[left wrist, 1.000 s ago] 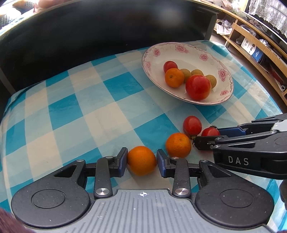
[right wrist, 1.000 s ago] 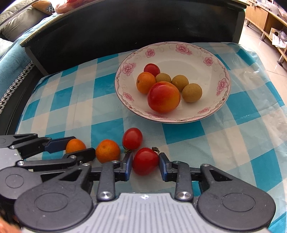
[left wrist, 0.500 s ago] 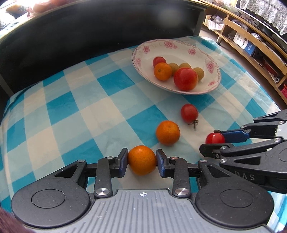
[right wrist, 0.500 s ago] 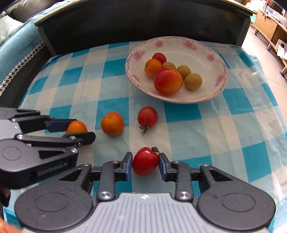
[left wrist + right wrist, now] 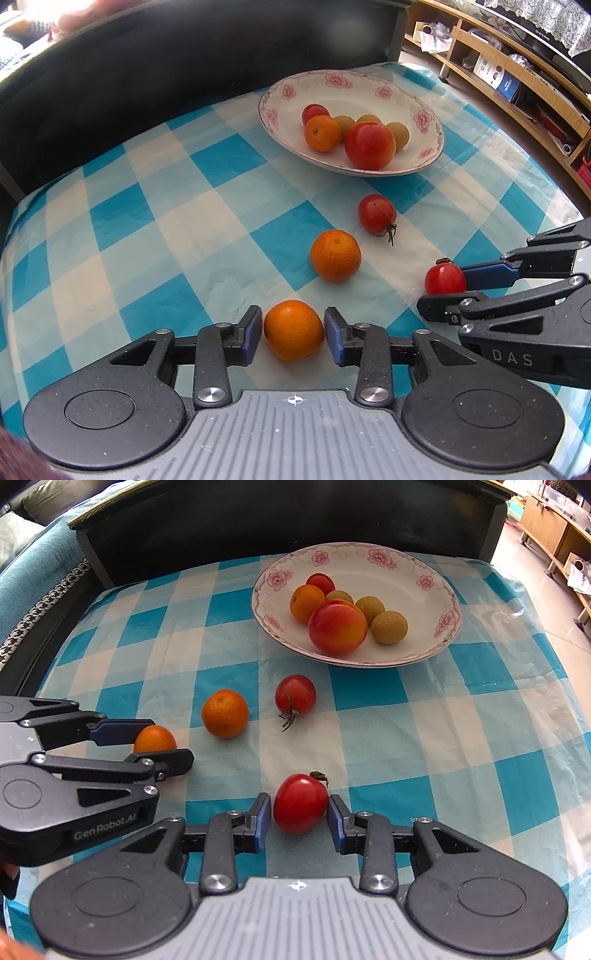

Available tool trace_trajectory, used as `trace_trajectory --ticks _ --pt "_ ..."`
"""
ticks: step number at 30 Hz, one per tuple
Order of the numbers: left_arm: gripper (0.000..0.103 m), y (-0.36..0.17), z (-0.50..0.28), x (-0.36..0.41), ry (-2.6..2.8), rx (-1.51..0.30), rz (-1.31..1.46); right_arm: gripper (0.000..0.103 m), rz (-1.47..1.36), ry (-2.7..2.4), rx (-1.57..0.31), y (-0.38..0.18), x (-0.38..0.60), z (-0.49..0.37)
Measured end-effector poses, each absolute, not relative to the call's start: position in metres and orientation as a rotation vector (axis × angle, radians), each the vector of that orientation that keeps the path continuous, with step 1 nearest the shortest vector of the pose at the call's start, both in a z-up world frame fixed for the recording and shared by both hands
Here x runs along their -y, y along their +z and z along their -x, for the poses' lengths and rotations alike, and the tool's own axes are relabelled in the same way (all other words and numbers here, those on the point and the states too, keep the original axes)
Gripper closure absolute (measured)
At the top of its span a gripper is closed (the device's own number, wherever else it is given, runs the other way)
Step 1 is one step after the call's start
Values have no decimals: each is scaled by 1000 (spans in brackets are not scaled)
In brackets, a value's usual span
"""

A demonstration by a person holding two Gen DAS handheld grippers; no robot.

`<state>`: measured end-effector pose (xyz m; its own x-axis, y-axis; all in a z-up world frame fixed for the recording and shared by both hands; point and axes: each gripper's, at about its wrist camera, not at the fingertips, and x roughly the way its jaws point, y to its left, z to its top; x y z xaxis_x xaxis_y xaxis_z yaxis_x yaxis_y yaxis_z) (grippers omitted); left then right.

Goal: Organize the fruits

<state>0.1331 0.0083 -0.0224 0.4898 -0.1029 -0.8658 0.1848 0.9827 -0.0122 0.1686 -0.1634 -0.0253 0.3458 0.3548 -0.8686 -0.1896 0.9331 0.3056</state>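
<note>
With my left gripper clamped on a small round orange mandarin and my right gripper clamped on a glossy red cherry tomato, the floral-rimmed white ceramic bowl lies straight ahead toward the counter's far edge, nearer my right jaws.

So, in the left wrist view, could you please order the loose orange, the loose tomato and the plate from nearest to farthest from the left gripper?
From the left gripper:
1. Loose orange, on the cloth just ahead, slightly right.
2. Loose tomato, farther ahead and right, stem trailing.
3. Plate, at the far end, holding fruit.
</note>
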Motion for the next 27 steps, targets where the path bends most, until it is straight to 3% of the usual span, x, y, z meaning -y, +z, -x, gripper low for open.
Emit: trace_trajectory --ticks 4,12,14,17,27 --pt "47 -20 -134 -13 -168 -1043 -59 61 -173 352 -1163 -25 167 -168" --pt "44 -24 -132 -10 -161 -1054 -78 61 -173 340 -1157 -25 166 -169" --pt "46 -24 -132 -9 -161 -1052 -75 62 -158 339 -1157 -25 164 -168" --pt "62 -23 -133 -9 -172 -1051 -63 69 -147 333 -1159 -25 163 -167" --pt "62 -17 -129 -7 -191 -1042 -54 69 -176 328 -1147 -20 170 -161"
